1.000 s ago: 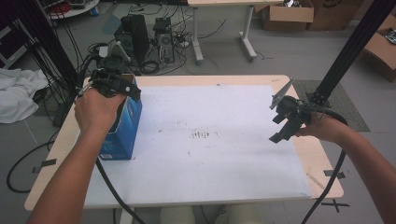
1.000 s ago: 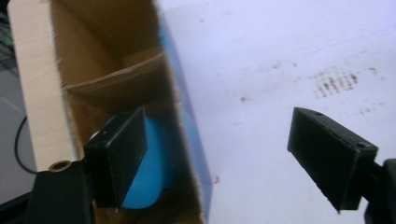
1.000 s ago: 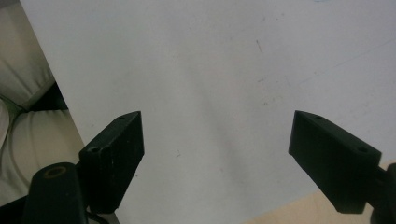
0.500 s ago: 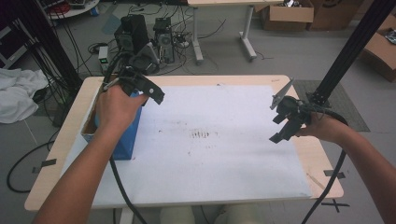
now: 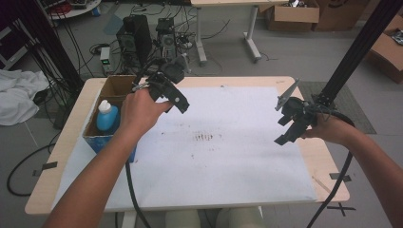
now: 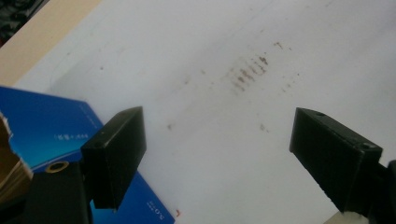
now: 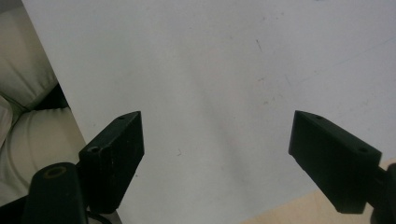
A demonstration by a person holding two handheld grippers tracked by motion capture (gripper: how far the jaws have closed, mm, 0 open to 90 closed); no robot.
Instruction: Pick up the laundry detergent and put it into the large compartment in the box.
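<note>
One blue carton (image 5: 110,137) is sitting open at the bench's (image 5: 62,142) left edge, with one blue bottle (image 5: 107,116) standing inside it. The left tool (image 5: 177,97) is hovering just right of the carton, jaws spread wide and holding nothing. The right tool (image 5: 287,126) is hanging over the white sheet (image 5: 228,161) near the right edge, well apart from the carton, jaws likewise spread and empty.

The left gripper (image 6: 217,154) has its two black jaws spread wide with nothing between them, over a white sheet (image 6: 224,93). Brown smudges (image 6: 250,72) mark the sheet ahead of the jaws. A blue box (image 6: 51,126) lies behind the left jaw, with bare tabletop (image 6: 42,42) farther off on that side.
</note>
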